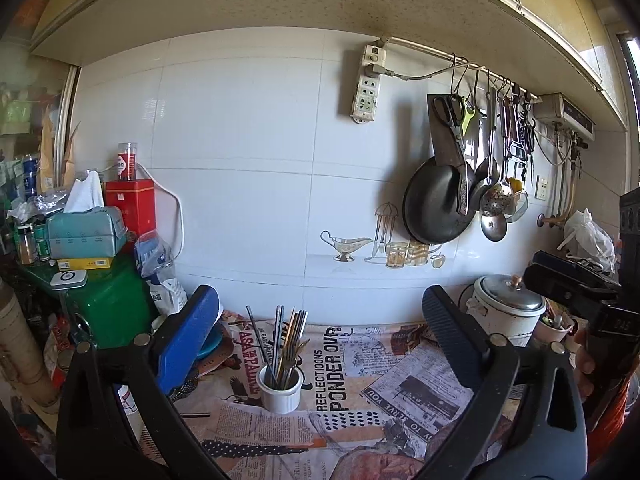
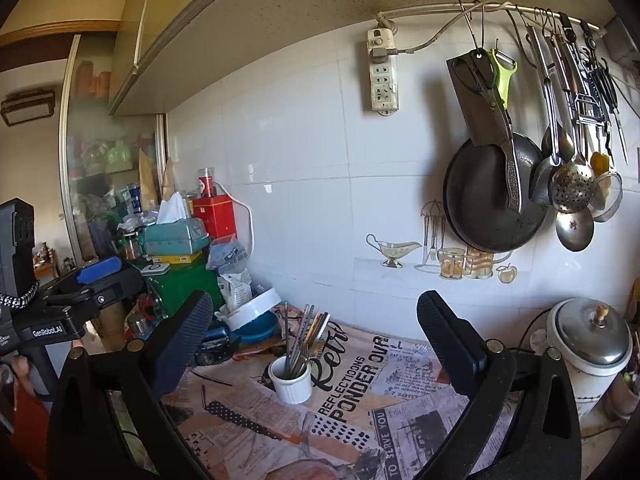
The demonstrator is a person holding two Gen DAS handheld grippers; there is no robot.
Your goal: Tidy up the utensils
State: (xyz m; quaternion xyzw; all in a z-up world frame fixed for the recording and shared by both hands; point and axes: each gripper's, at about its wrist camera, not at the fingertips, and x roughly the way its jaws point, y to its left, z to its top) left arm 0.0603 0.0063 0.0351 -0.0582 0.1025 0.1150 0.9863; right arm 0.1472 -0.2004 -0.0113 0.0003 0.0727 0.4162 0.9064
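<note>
Newsprint-patterned cloth (image 1: 360,392) is spread over the worktop, and "REFLECTIOONS PONDER OVER" and "TO SERVE YOU" can be read on it. "GenRobot.AI" is seen on the left tool (image 2: 96,280). Both tools, left (image 1: 320,332) and right (image 2: 316,332), are held wide open, nothing gripped. The utensils (image 1: 286,340) are stood upright in a white ramekin (image 1: 280,390) mid-cloth, well apart from the lidded pot (image 2: 588,340).
</note>
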